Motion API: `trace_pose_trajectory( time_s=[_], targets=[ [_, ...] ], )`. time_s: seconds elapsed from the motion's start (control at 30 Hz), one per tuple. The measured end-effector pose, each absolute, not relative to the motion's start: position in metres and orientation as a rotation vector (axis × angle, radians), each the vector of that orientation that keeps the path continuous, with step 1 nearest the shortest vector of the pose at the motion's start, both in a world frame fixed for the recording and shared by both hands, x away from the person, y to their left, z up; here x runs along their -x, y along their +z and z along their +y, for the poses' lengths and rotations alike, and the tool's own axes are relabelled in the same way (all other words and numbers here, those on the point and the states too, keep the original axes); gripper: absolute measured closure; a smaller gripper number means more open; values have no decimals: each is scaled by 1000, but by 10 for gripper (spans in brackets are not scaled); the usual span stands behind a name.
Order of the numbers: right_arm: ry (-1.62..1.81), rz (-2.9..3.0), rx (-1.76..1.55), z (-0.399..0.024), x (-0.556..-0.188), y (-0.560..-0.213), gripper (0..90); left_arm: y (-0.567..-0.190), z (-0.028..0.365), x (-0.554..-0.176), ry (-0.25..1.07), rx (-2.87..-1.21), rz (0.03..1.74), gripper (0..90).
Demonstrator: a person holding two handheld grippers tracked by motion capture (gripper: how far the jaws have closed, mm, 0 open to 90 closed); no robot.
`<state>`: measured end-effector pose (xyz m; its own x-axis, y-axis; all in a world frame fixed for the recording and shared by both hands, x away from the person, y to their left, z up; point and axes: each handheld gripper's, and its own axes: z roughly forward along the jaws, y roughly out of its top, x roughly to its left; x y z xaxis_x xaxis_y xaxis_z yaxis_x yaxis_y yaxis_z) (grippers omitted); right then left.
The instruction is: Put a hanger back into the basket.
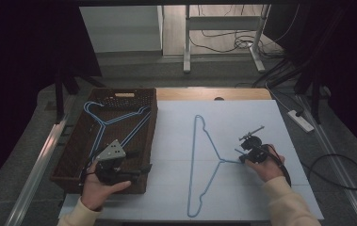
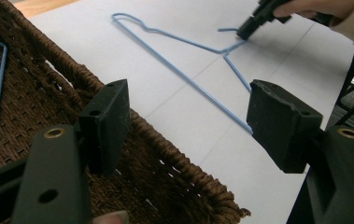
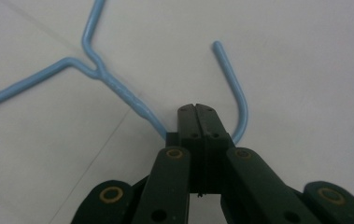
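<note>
- Black fingers of the right gripper [image 3: 196, 108] are pinched on the hook of the blue wire hanger [image 1: 199, 160], lying flat on the white worktop [image 1: 242, 197]; thin wire could twist or slip out if dragged.
- Left gripper [image 2: 188, 121] gapes empty over the wicker basket [image 1: 72, 155].
- High view alone shows more hangers [image 1: 105, 120] inside the basket.

A light blue wire hanger [image 1: 204, 165] lies on the white sheet [image 1: 261, 122] covering the worktop. On the left, a dark brown woven basket [image 1: 72, 155] holds more light blue hangers [image 1: 115, 120]. Both grippers [image 1: 143, 168] [image 1: 239, 159] are black; the sleeves [image 1: 289, 202] are cream.
</note>
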<state>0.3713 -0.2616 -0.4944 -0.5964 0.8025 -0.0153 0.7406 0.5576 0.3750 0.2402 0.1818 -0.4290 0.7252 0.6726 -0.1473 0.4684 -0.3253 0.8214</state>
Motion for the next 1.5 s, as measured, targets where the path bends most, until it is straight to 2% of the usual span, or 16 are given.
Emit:
trace_pose_trajectory(
  time_s=[0.43,0.87,1.03,1.1,1.13,1.23,1.27,1.33,1.43,1.5],
  targets=[
    [623,2649,-1366,-266,-332,-497,900,-428,180,-241,277,-1986,867,312],
    [656,2689,-1328,-259,-320,-498,900,-426,180,-240,281,-1983,863,312],
    [740,2683,-1164,-253,-320,-482,900,-427,179,-241,279,-1985,864,312],
    [733,2711,-1012,-244,-322,-473,851,-428,179,-241,279,-1985,866,311],
    [723,2733,-961,-241,-324,-472,789,-428,179,-241,280,-1985,868,311],
    [720,2765,-929,-236,-328,-472,663,-428,179,-240,282,-1983,871,310],
    [720,2765,-929,-236,-328,-472,663,-428,179,-240,282,-1983,871,310],
    [697,2777,-922,-235,-331,-474,575,-429,180,-240,280,-1983,872,310],
    [625,2812,-895,-233,-332,-479,520,-429,179,-241,280,-1983,873,309],
    [614,2816,-893,-232,-332,-480,515,-430,178,-241,279,-1986,872,309]
  ],
)
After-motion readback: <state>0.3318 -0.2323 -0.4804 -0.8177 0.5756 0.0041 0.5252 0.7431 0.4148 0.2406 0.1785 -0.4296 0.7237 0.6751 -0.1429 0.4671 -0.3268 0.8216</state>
